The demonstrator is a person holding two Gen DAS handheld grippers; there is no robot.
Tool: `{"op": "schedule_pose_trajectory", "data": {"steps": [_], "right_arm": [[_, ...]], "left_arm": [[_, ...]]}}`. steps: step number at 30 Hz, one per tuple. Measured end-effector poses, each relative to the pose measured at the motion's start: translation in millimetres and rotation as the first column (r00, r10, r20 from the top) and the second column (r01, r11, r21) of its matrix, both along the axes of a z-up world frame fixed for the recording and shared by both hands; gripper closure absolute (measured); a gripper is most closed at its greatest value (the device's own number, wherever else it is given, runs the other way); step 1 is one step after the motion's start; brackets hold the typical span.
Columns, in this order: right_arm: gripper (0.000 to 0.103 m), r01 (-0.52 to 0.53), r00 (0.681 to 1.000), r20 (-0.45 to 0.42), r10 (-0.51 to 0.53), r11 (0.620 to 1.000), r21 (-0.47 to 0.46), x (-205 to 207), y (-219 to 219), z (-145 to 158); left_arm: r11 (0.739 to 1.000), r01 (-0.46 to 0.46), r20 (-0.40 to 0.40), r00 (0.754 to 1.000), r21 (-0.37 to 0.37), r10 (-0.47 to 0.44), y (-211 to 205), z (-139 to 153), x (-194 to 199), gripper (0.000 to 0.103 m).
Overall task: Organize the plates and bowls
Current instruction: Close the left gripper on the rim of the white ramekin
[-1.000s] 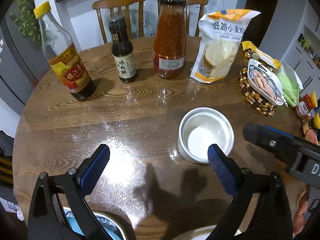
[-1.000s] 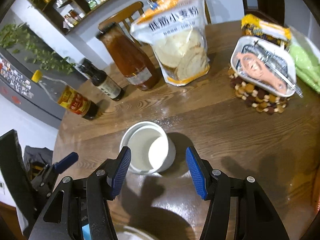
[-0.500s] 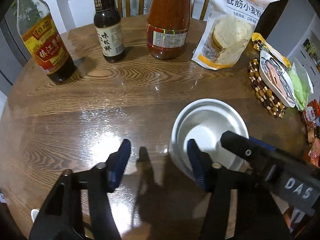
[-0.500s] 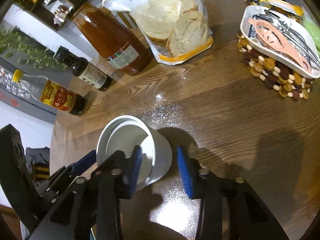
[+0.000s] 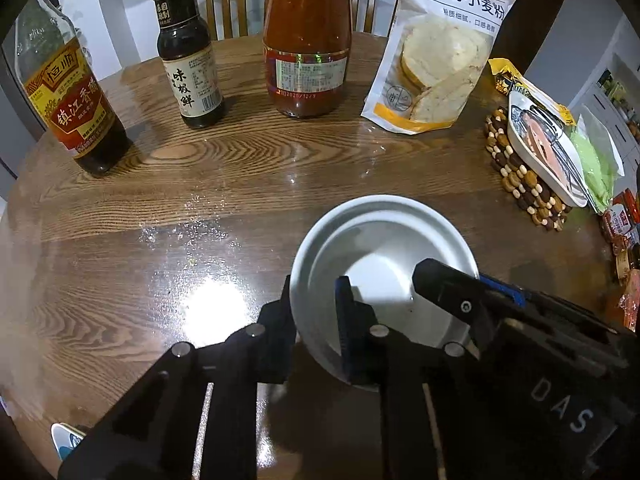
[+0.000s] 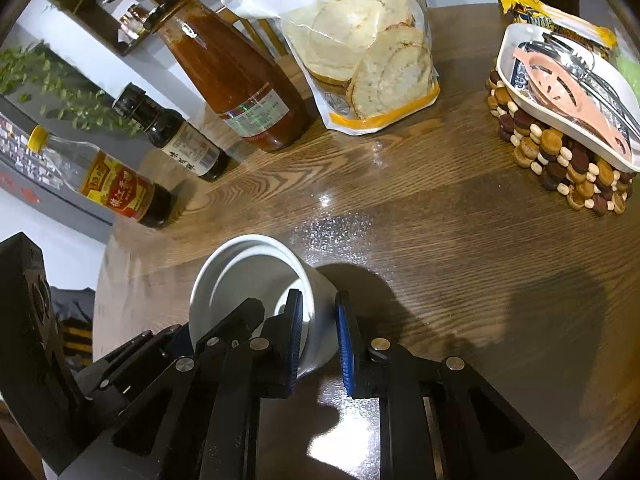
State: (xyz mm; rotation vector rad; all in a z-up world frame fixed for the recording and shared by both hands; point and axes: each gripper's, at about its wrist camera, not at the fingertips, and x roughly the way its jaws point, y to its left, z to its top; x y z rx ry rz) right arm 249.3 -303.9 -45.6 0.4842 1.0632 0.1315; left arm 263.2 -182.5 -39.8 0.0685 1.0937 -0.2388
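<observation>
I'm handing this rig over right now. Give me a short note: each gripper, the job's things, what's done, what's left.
Left gripper: just closed on the near-left wall of the white bowl, one finger inside, one outside.
Right gripper: just closed on the opposite wall of the bowl.
The bowl is empty and sits on the table, near the front.
Done: both grips set.
Left: lift the bowl and put it away. A plate edge shows bottom left.
</observation>
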Motion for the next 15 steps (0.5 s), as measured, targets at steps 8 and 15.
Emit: {"op": "schedule_pose_trajectory", "data": {"steps": [8,15], "right_arm": [[0.085,0.022,1.0,0.019,-0.022,1.0,0.013,-7.9,-0.9,3.4],[0.085,0.04,0.996,0.082,-0.041,0.999,0.019,-30.9,-1.5,28.8]], "left_arm": [[1.0,0.013,0.041,0.999,0.02,-0.014,-4.0,5.1,-6.8,0.087],[1.0,0.027,0.104,0.994,0.013,-0.028,-3.0,30.3,-24.4,0.086]]}}
